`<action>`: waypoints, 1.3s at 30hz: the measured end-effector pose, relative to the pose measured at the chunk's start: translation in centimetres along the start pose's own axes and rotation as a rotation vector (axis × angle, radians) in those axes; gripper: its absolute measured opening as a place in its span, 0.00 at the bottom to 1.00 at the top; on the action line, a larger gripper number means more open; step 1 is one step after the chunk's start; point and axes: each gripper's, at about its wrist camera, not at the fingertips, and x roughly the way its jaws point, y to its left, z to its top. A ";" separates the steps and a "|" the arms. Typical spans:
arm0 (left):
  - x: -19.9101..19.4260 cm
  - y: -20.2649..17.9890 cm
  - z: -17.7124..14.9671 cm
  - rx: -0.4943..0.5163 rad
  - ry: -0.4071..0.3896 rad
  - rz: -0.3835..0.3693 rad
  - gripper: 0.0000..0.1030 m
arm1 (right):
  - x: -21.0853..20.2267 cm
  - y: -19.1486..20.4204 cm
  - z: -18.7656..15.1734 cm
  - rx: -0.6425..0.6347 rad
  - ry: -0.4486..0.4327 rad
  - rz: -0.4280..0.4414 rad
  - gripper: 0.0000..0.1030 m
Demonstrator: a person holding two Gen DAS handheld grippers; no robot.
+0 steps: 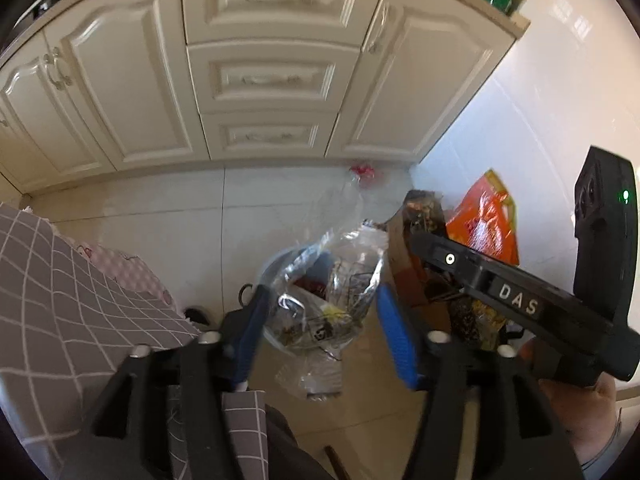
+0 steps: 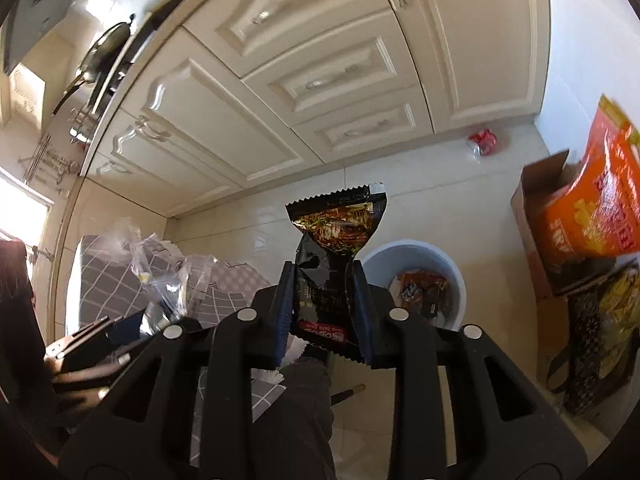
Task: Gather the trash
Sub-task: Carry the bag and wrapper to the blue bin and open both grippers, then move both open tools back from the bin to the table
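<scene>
R gripper (image 2: 324, 308) is clenched on a black snack wrapper (image 2: 334, 256). Blue pads (image 2: 282, 312) pinch its lower half on both sides and the serrated top edge sticks up past the tips. There's a red band w/ white lettering at the wrapper's bottom end, between the jaws, upside down and too small to read. Gold/brown food print sits on the upper part.

Ahead of the R jaws and a bit to the right: a white trash bin (image 2: 452, 276) on the tile floor, w/ orange and dark wrappers inside. Further right is a cardboard box (image 2: 536, 208) w/ an orange snack bag (image 2: 596, 208) sticking out; its yellow/white print is blurred, not legible. Far ahead, by the cabinet base, lies a small red wrapper (image 2: 482, 141).

L gripper (image 1: 320, 320) has its jaws spread apart, pads not touching anything. A crumpled clear plastic bag (image 1: 340, 264) sits between and just beyond the tips, over the same bin (image 1: 272, 272), w/ a small black-and-white label on the plastic, unreadable. To the right of the L jaws the R gripper's body crosses the view, marked "DAS" in white, green LED lit. Left of the jaws: grey checked cloth (image 1: 68, 288).
</scene>
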 end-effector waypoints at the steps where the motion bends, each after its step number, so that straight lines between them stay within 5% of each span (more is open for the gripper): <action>1: 0.2 0.1 0.1 -0.006 0.004 0.004 0.79 | 0.1 -0.3 0.0 0.015 0.001 0.001 0.60; 3: 0.1 0.4 0.2 -0.021 -0.013 0.022 0.83 | 0.3 -0.7 -0.1 0.025 -0.004 0.010 0.78; 7: -0.7 1.0 0.1 -0.036 -0.039 0.043 0.87 | 0.4 -1.4 -0.3 0.057 -0.008 -0.033 0.94; 23: -10.3 0.7 -1.9 -0.011 -0.233 0.099 0.90 | -4.8 1.7 -1.2 0.013 -0.090 -0.078 0.94; 39: -23.6 5.2 -7.8 -0.085 -0.458 0.190 0.90 | -12.9 15.2 -3.8 -0.262 -0.219 0.005 0.94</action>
